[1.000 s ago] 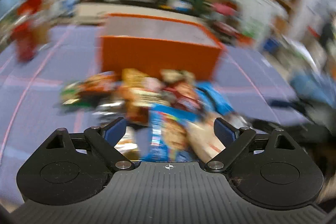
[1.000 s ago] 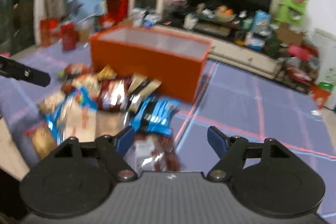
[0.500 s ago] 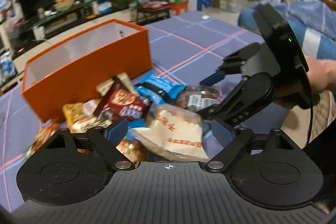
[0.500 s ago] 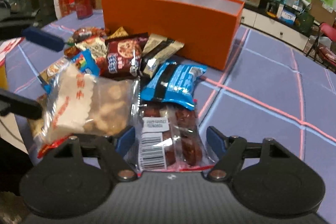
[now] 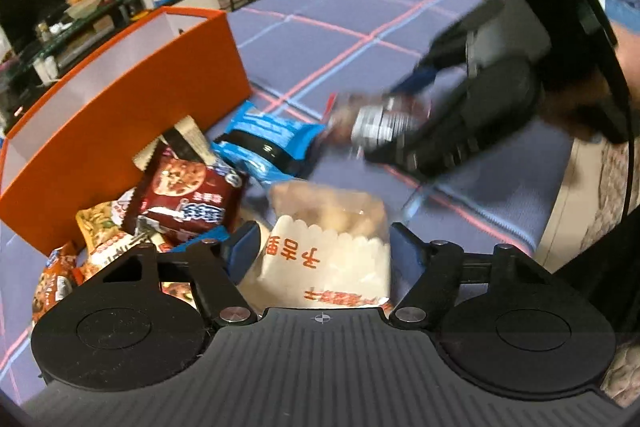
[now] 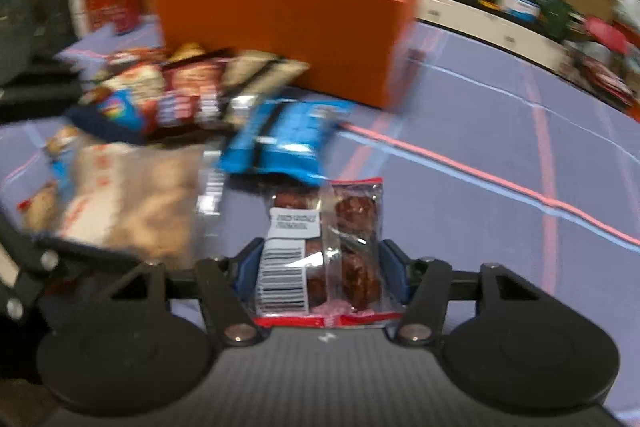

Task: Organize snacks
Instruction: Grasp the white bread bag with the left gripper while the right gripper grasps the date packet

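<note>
Open-topped orange rectangular box (image 6: 280,23) sits well ahead of both tools. Left gripper (image 5: 322,247) pinches the clear-and-white cracker bag (image 5: 328,243); bulky, it could sag out. Right gripper (image 6: 322,271) squeezes the clear packet of dark red snacks (image 6: 320,251) by its end, so slick film might slip.

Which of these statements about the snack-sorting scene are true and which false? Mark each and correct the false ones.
1. The right gripper is shut on the clear packet of dark snacks. True.
2. The orange box is full of snacks. False: what shows of its inside is bare white wall, and the snacks lie in front of it.
3. The left gripper has the white cookie bag between its fingers. True.
4. The blue packet lies inside the orange box. False: it lies on the cloth beside the box.
</note>
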